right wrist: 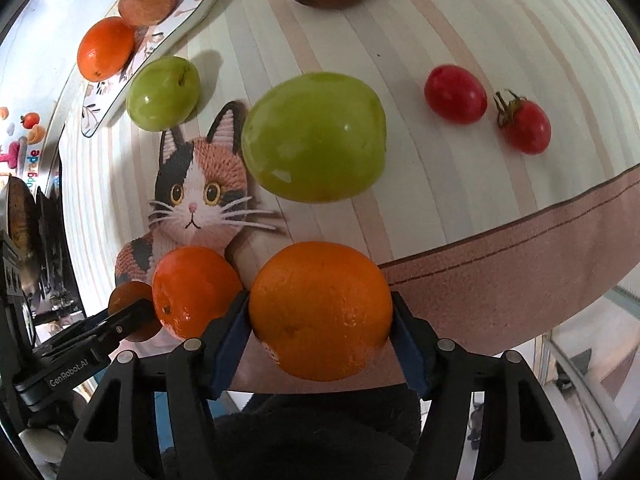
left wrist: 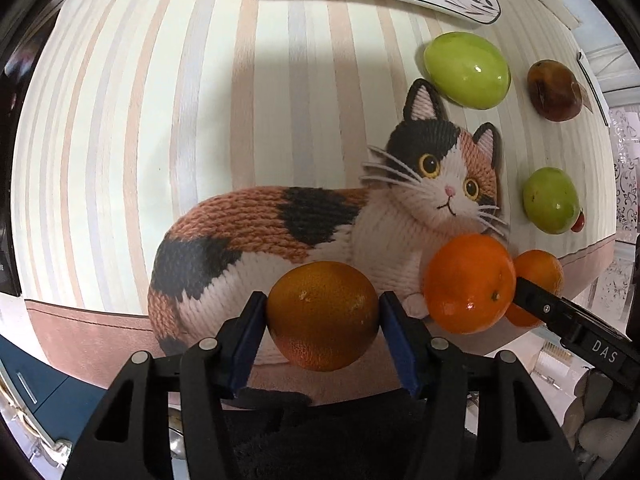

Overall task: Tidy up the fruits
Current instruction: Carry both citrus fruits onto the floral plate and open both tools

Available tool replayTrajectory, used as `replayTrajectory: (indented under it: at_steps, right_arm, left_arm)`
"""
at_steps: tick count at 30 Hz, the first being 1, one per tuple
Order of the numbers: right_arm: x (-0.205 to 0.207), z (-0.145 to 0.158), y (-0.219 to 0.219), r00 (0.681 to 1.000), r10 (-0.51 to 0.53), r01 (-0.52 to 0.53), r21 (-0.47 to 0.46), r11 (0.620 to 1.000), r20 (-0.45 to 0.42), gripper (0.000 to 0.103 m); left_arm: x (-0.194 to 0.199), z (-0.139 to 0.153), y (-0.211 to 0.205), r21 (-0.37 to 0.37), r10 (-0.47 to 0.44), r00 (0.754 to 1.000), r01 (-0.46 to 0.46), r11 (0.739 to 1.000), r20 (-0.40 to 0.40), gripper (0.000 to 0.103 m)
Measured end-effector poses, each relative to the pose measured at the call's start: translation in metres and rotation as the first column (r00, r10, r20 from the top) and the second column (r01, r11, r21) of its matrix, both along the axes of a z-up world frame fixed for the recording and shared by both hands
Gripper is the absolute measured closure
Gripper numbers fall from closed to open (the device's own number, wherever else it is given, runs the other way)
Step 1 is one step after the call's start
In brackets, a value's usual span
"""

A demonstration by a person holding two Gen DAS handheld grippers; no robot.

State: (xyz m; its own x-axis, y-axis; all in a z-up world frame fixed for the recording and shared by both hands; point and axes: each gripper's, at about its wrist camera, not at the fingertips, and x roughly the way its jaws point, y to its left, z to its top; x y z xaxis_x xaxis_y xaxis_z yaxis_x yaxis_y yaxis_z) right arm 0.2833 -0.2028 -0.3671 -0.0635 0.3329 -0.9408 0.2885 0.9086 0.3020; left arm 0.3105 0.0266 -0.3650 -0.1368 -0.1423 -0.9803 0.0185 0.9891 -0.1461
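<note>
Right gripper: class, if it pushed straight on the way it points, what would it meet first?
The orange already between the right gripper's blue pads, which press its sides; behind it, probably the placemat's pink border.

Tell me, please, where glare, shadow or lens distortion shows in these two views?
Left wrist view: fisheye bends the mat's stripes; a glint sits on the green fruit; a soft shadow crosses the mat's middle. Right wrist view: same bending; the nearest green fruit looks slightly soft; the right gripper is sharp.

Both wrist views steeply down, close; shared cat mat [left wrist: 320,220].
</note>
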Motion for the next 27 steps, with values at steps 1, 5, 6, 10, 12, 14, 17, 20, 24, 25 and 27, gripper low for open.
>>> replayTrajectory:
  at_steps: [1, 5, 6, 10, 12, 14, 17, 20, 24, 25, 27]
  right_arm:
    - [0.0, 0.001, 0.0, 1.0, 0.003, -0.003, -0.002, 1.0, 0.003, 0.035]
    - [-0.001, 0.004, 0.003, 0.999, 0.03, -0.03, -0.024, 0.999, 0.014, 0.035]
    - [-0.001, 0.004, 0.003, 0.999, 0.033, -0.033, -0.023, 0.999, 0.016, 0.035]
    - [-0.002, 0.013, 0.004, 0.998, 0.049, -0.048, -0.034, 0.998, 0.034, 0.036]
    - [0.0, 0.023, 0.006, 0.997, 0.06, -0.058, -0.034, 0.998, 0.055, 0.036]
    - [0.006, 0.035, 0.008, 0.994, 0.067, -0.065, -0.031, 0.997, 0.082, 0.036]
    - [0.016, 0.056, 0.01, 0.989, 0.069, -0.067, -0.018, 0.998, 0.128, 0.036]
    - [0.036, 0.08, 0.011, 0.982, 0.064, -0.066, 0.009, 0.998, 0.18, 0.036]
    - [0.075, 0.102, 0.015, 0.967, 0.059, -0.069, 0.029, 0.997, 0.249, 0.036]
    - [0.088, 0.107, 0.017, 0.962, 0.056, -0.067, 0.031, 0.997, 0.267, 0.036]
    - [0.11, 0.111, 0.019, 0.956, 0.056, -0.067, 0.027, 0.997, 0.288, 0.036]
  left_arm:
    - [0.0, 0.0, 0.0, 0.0, 0.0, 1.0, 0.0, 1.0, 0.0, 0.048]
    - [0.001, 0.004, -0.002, 0.006, 0.003, 1.0, -0.003, 1.0, 0.013, 0.049]
    - [0.001, 0.009, -0.003, 0.003, 0.005, 1.0, -0.005, 1.0, 0.015, 0.049]
    - [0.005, 0.02, 0.002, -0.011, 0.012, 1.0, -0.012, 1.0, 0.028, 0.049]
    - [0.01, 0.033, 0.004, -0.025, 0.016, 0.999, -0.015, 1.0, 0.042, 0.049]
    - [0.015, 0.045, 0.004, -0.038, 0.019, 0.998, -0.017, 0.999, 0.062, 0.049]
    - [0.028, 0.071, 0.003, -0.071, 0.027, 0.995, -0.02, 0.997, 0.099, 0.049]
    - [0.047, 0.097, 0.003, -0.107, 0.04, 0.989, -0.025, 0.994, 0.144, 0.049]
    - [0.08, 0.122, 0.014, -0.138, 0.066, 0.977, -0.038, 0.99, 0.202, 0.049]
    - [0.09, 0.127, 0.017, -0.138, 0.077, 0.974, -0.048, 0.989, 0.214, 0.049]
    - [0.114, 0.131, 0.026, -0.136, 0.099, 0.969, -0.069, 0.988, 0.227, 0.049]
